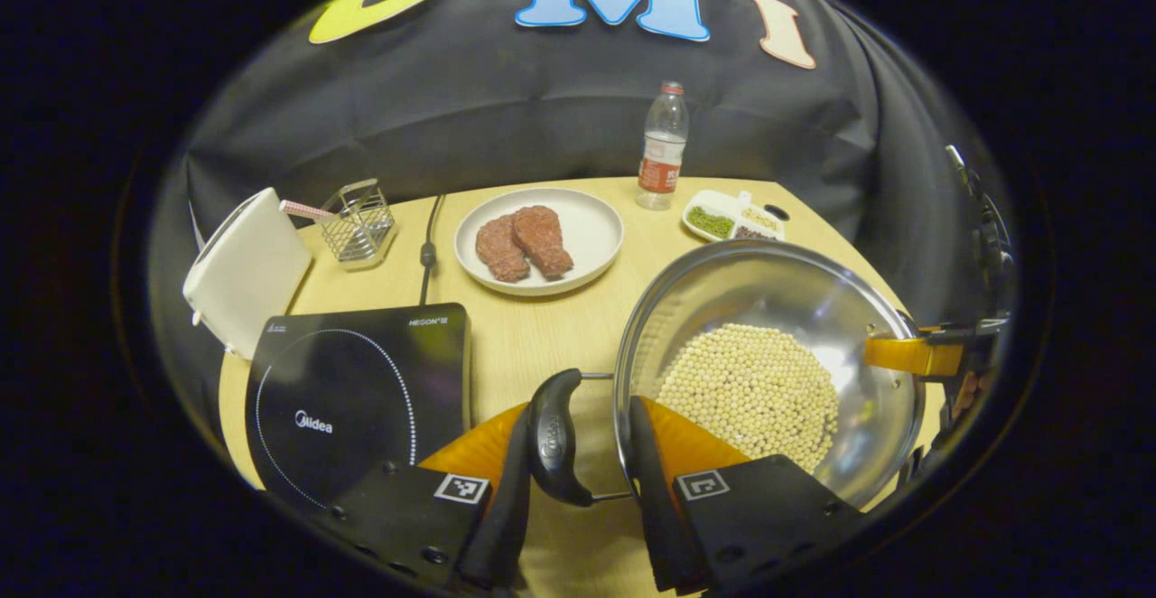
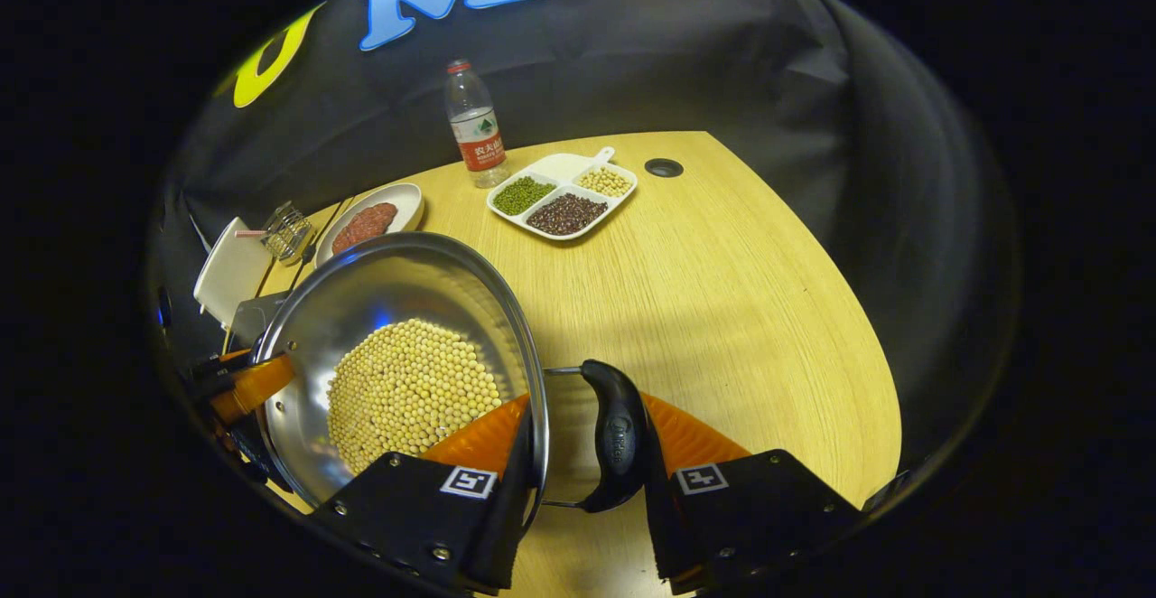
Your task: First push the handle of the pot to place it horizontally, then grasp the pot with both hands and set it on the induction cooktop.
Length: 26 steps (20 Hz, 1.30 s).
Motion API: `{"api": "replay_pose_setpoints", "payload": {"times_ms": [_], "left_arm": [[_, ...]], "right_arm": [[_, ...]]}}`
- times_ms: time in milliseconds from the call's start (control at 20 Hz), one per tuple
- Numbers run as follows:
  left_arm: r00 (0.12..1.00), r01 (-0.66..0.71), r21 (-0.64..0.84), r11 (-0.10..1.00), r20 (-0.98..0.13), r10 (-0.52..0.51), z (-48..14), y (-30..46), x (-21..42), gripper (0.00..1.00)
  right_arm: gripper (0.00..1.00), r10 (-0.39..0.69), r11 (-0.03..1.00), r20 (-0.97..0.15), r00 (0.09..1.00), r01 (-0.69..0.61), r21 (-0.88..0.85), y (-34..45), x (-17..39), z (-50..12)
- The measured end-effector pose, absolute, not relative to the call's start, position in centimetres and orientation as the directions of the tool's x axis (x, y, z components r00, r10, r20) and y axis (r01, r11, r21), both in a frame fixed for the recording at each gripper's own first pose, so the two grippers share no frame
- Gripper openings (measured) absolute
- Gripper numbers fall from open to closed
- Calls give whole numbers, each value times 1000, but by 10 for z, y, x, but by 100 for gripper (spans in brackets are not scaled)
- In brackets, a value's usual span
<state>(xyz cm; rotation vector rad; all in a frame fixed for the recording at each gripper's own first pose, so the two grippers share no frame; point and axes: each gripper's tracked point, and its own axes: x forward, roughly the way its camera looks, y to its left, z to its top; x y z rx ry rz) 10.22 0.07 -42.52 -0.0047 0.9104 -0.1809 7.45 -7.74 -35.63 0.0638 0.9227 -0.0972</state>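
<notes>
In the left gripper view, the left gripper (image 1: 578, 440) stands part open with its two fingers straddling the pot's left side handle (image 1: 553, 440); the outer finger looks to touch the black grip, while the inner finger sits against the pot's rim, so whether it truly clamps the handle I cannot tell. The steel pot (image 1: 768, 309), holding soybeans (image 1: 750, 390), stands on the wooden table (image 1: 533, 336) just right of the induction cooktop (image 1: 357, 390), which lies on the left gripper's side. The pot must therefore travel leftward, with the left hand leading. Across the pot, the right gripper (image 1: 930, 354) is at the far rim. In the right gripper view, that gripper (image 2: 587, 440) likewise brackets the right side handle (image 2: 619, 435), one finger by the rim, the other beside the grip. Both handles appear level, so a two-handed lift seems next.
</notes>
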Motion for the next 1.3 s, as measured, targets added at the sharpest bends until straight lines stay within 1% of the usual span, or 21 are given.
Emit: {"api": "replay_pose_setpoints", "payload": {"times_ms": [100,150,200,250,300,350,450,500,900,950,1050,1100,1150,1200,1300], "left_arm": [[603,151,-84,985,-782,-159,-416,5,99,61],[602,153,-84,985,-782,-160,-413,8,97,58],[601,151,-86,985,-783,-160,-407,11,92,61],[599,147,-87,985,-785,-159,-402,16,89,58],[597,144,-87,986,-787,-157,-399,20,87,61],[599,143,-85,986,-786,-155,-394,26,85,58],[604,141,-84,986,-782,-153,-386,35,84,61],[605,139,-85,987,-782,-153,-383,40,82,58],[613,121,-83,989,-777,-140,-363,107,71,58],[615,118,-83,990,-777,-138,-361,117,70,61],[616,110,-80,991,-777,-131,-359,137,69,61],[617,107,-77,991,-776,-127,-357,147,68,58],[620,103,-74,992,-775,-122,-356,156,68,58],[621,99,-71,993,-775,-117,-357,166,69,60],[623,87,-71,994,-774,-110,-358,184,68,59]], "right_arm": [[57,-56,994,-800,597,111,14,-72,69,-347],[57,-56,994,-800,597,112,14,-69,67,-342],[57,-56,994,-800,597,110,12,-66,64,-340],[58,-54,994,-803,593,107,12,-62,61,-336],[57,-53,994,-803,594,106,13,-57,60,-333],[57,-49,994,-804,593,105,16,-52,58,-331],[57,-44,994,-800,598,104,23,-41,54,-325],[57,-42,994,-800,599,103,25,-36,53,-322],[57,-24,998,-795,607,67,21,25,52,-305],[57,-21,998,-795,607,63,21,34,52,-305],[57,-15,998,-796,605,53,21,52,55,-304],[57,-12,999,-795,606,47,21,60,56,-303],[57,-7,999,-796,605,42,22,69,58,-304],[57,-3,999,-797,604,38,24,77,60,-304],[57,2,999,-799,602,25,22,93,64,-305]]}}
